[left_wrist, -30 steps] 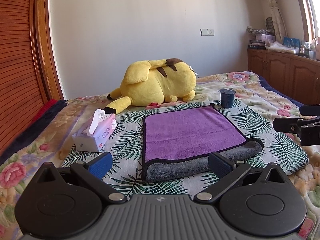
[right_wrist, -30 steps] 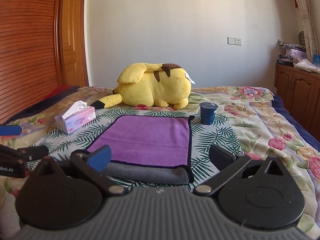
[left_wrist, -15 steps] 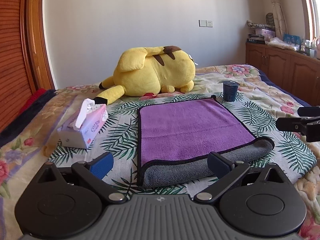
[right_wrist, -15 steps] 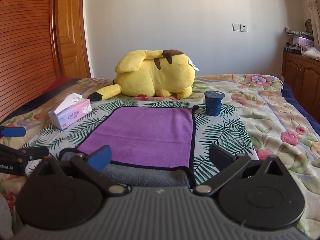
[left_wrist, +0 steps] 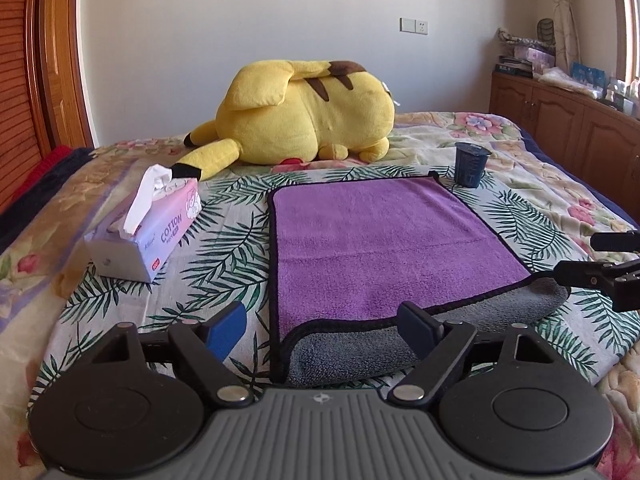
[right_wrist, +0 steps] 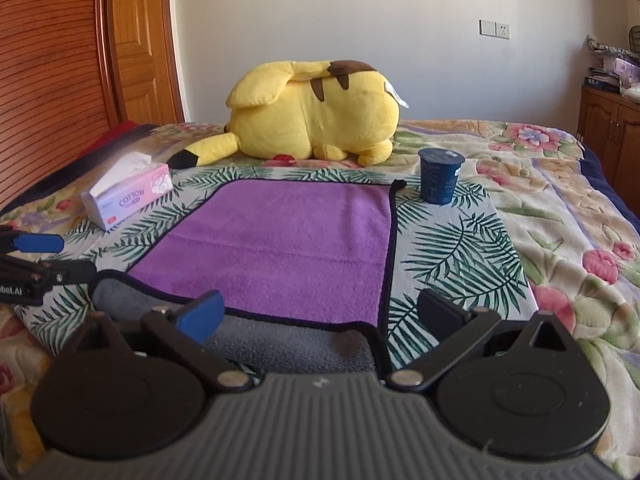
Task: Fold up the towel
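A purple towel [left_wrist: 380, 248] with a black hem and grey underside lies folded on the leaf-print bed cover; its grey lower layer sticks out along the near edge. It also shows in the right wrist view [right_wrist: 288, 248]. My left gripper [left_wrist: 324, 326] is open and empty, hovering just in front of the towel's near left corner. My right gripper [right_wrist: 320, 314] is open and empty, just in front of the towel's near right corner. Each gripper shows at the edge of the other's view.
A yellow plush toy [left_wrist: 304, 112] lies behind the towel. A tissue box [left_wrist: 148, 228] stands to the left. A dark blue cup [left_wrist: 472, 164] stands by the towel's far right corner. Wooden cabinets [left_wrist: 568, 120] line the right wall, a wooden door [right_wrist: 136, 44] the left.
Both grippers have moved forward and lower toward the towel's near edge, the left swinging right. Both jaws stayed open. The towel has not moved.
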A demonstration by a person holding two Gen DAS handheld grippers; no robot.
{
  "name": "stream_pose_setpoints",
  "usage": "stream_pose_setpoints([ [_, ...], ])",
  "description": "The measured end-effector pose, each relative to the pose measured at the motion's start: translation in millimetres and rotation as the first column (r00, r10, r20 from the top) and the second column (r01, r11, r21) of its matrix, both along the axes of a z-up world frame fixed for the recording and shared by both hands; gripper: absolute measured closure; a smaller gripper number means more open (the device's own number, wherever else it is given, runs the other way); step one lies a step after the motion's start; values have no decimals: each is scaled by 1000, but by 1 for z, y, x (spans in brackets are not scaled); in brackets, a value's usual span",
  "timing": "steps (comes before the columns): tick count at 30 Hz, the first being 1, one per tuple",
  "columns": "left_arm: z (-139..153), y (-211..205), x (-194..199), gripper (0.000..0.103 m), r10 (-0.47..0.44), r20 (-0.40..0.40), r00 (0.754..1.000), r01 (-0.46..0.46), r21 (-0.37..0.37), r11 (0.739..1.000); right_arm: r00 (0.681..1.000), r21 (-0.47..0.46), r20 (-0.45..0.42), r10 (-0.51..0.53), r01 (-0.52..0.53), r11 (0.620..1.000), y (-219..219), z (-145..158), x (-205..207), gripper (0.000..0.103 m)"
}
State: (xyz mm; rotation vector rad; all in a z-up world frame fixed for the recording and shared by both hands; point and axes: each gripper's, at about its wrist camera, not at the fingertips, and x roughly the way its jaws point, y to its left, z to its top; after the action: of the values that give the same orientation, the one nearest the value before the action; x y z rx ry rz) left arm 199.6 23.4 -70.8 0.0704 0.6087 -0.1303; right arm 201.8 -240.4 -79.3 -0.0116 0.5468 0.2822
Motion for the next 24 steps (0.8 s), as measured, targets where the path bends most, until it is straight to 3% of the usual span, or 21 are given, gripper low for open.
stream_pose_setpoints([
  [4,-6,6,11,50,2,-32,1000,-3,-13,1000,999,-8,-36,10,-10,1000,-1,-7,8,1],
  [7,-11,10,18,57,3,-58,998,-4,-17,1000,998,-12,-63,12,-13,1000,-4,-12,15,12],
  [14,-21,16,25,76,17,-112,994,-21,-33,999,993,5,-122,7,-6,1000,-12,-21,25,13],
  [24,-29,15,26,87,3,-150,989,-9,-41,999,974,24,-225,39,-34,999,-13,-32,31,21],
])
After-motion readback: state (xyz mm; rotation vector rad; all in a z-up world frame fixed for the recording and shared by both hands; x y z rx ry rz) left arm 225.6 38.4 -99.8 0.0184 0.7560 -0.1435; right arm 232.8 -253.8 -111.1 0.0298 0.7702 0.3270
